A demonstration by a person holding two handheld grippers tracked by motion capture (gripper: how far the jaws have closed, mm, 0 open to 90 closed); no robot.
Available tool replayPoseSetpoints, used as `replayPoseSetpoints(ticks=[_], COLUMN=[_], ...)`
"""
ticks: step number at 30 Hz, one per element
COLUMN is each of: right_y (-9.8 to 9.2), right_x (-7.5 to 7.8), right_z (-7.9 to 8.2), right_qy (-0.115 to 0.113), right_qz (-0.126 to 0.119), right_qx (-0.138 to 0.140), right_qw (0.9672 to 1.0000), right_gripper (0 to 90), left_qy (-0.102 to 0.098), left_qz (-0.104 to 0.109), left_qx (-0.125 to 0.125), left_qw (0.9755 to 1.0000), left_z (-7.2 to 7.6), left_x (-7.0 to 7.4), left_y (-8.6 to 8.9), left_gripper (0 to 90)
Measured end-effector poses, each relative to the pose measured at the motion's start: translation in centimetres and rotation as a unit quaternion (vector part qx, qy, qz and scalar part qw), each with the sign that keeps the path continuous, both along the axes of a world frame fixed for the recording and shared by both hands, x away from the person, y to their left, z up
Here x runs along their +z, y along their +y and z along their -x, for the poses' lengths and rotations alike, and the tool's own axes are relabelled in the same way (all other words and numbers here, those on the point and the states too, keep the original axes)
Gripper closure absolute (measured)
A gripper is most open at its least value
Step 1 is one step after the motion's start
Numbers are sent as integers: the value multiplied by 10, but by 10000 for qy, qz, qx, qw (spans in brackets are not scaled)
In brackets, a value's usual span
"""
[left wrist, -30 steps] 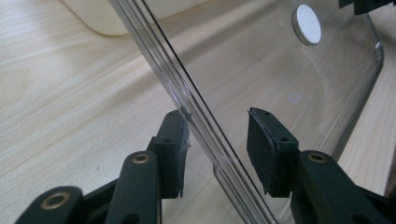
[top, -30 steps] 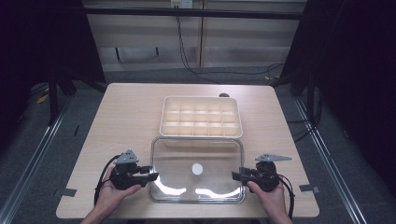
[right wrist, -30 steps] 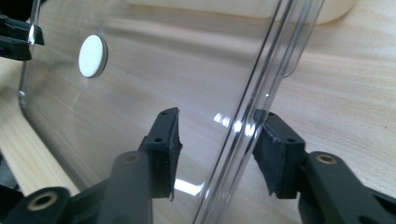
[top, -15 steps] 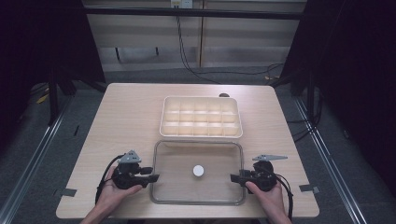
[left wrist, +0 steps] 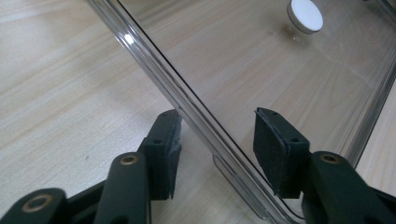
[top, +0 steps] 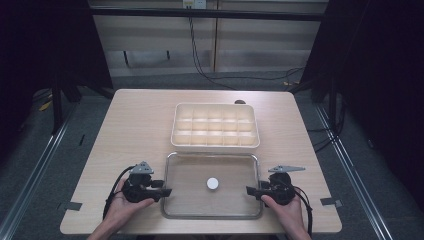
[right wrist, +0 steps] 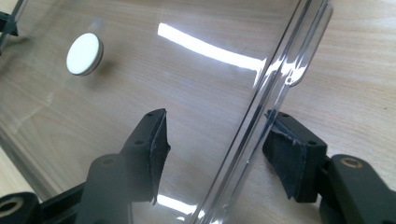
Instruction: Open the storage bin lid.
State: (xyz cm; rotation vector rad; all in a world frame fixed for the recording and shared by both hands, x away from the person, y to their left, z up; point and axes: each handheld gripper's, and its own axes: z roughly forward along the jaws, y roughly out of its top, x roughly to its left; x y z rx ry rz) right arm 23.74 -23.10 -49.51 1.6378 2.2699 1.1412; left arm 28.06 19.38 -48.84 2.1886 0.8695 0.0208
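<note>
A clear plastic lid [top: 190, 175] with a white round knob [top: 212, 183] at its centre lies flat on the wooden table, just in front of the cream compartment box [top: 215, 126]. My left gripper [top: 164, 192] is at the lid's left edge. Its jaws have just been opening and now stand apart on either side of the lid's rim [left wrist: 196, 116], the pads [left wrist: 275, 149] off it. My right gripper [top: 251, 190] is at the lid's right edge. Its jaws have also just been opening, and the rim [right wrist: 261, 107] runs between its pads [right wrist: 289, 154] ungripped.
The cream box has several empty cells and sits mid-table, uncovered. Bare table [top: 130, 130] lies to the left, the right and behind the box. Tape marks [top: 74, 205] sit near the front corners. Dark frames and cables surround the table.
The lid, held with glare along its near side a second ago, has come down flat on the table. Both hands stayed at its edges.
</note>
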Motion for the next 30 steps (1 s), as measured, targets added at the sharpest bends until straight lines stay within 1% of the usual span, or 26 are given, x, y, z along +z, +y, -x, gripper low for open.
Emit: replayPoseSetpoints(ticks=[3,4,5,6,7,8,9,11,16,17,19,21,23,24,25,27,29,30], right_y=[-1,-1,-1,-2,-3,-4,-5,-6,-10,-11,-11,-11,-11,-12,-12,-16,-23,-27], right_x=[0,0,1,1,2,3,4,6,10,10,14,17,22,25,27,32,36,37], right_z=[0,0,0,0,0,1,1,2,4,5,8,11,16,18,21,26,30,32], right_qy=[35,17,7,-6,-25,-73,-142,-250,-418,-494,-604,-793,-950,-1040,-1117,-1254,-1368,-1445], right_qz=[-15,-11,-1,-17,-19,-95,-142,-190,-330,-371,-391,-366,-337,-283,-202,-173,-164,-152], right_qx=[-75,-79,-65,-84,-98,-104,-83,-124,-118,-76,-9,88,107,143,121,68,-18,-103], right_qw=[10000,10000,10000,10000,9999,9999,9998,9994,9985,9981,9974,9961,9948,9941,9935,9919,9905,9893], right_gripper=[368,366,367,355,359,363,361,354,344,342,337,321,309,305,300,291,281,279], left_qy=[56,19,-190,-208,-99,-101,-154,-139,-192,-207,-283,-427,-502,-536,-559,-717,-794,-837], left_qz=[-21,-98,-275,-282,-184,-129,-168,-132,122,141,211,230,281,319,347,257,396,382], left_qx=[0,55,35,19,29,64,76,112,89,84,122,183,234,286,329,349,412,468], left_qw=[10000,9999,9994,9994,9998,9998,9997,9998,9997,9997,9993,9987,9981,9976,9973,9965,9952,9947], left_z=[0,0,2,2,1,1,1,1,2,2,4,7,9,11,12,15,18,19], left_x=[-2,-2,-2,-1,-1,0,0,1,5,7,10,13,16,17,19,21,24,26], left_y=[-3,-4,-4,-4,-2,-2,-1,0,2,3,4,6,9,10,12,16,22,25], left_gripper=[474,457,443,475,457,454,442,431,357,350,316,307,290,286,285,285,275,275])
